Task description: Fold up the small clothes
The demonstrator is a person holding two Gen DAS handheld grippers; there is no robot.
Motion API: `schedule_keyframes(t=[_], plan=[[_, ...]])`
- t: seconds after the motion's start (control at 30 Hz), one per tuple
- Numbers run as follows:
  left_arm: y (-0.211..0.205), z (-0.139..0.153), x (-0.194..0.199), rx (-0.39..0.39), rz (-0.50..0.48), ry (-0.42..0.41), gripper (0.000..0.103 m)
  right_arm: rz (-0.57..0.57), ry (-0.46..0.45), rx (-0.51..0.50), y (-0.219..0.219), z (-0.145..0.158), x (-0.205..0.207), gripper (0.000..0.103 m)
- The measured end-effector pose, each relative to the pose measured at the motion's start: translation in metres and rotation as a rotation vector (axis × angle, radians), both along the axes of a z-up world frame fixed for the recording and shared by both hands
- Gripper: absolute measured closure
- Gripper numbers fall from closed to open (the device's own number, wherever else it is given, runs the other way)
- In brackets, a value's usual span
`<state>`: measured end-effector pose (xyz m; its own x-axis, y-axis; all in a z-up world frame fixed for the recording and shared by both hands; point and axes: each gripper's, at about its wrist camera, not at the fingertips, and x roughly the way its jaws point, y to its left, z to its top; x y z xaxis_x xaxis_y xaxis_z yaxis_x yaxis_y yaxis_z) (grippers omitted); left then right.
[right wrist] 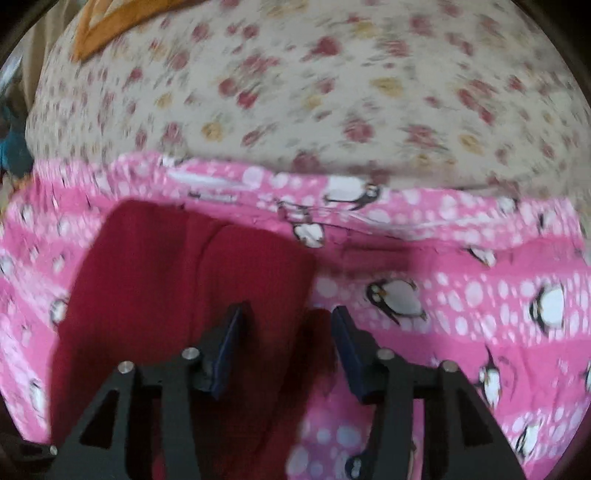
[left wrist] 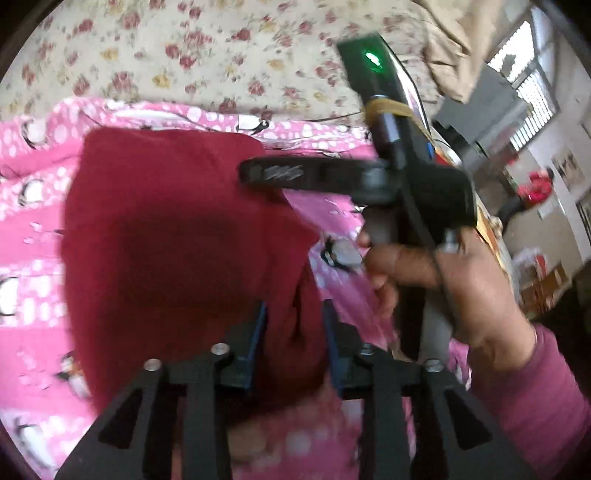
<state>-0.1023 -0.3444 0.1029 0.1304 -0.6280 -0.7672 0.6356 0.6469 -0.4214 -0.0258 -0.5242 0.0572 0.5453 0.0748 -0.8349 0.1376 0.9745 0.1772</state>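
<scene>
A dark red garment [left wrist: 177,236] lies folded on a pink penguin-print blanket [left wrist: 29,236]. My left gripper [left wrist: 295,317] is part open, its blue pads on either side of a bunched edge of the red cloth. The right gripper shows in the left wrist view [left wrist: 255,173], held by a hand, its finger over the garment's far right corner. In the right wrist view the right gripper [right wrist: 288,321] is open over the red garment's [right wrist: 177,280] right edge, holding nothing.
A floral bedsheet [right wrist: 295,92] covers the bed beyond the pink blanket [right wrist: 480,295]. An orange cloth [right wrist: 110,22] lies at the far left. A beige cloth [left wrist: 450,48] and room furniture lie to the right in the left wrist view.
</scene>
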Motion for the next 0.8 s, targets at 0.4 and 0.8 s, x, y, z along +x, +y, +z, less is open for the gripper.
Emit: schedule_keyframes(t=[0.4, 0.8], plan=[[0.09, -0.006, 0.007, 0.123, 0.211, -0.187, 0.089, 0.218, -0.097, 0.099, 0.066, 0.044, -0.086, 0.052], [0.081, -0.029, 0.014, 0.125, 0.227, -0.183, 0.089, 0.154, -0.016, 0.046, 0.057, 0.02, -0.114, 0.067]])
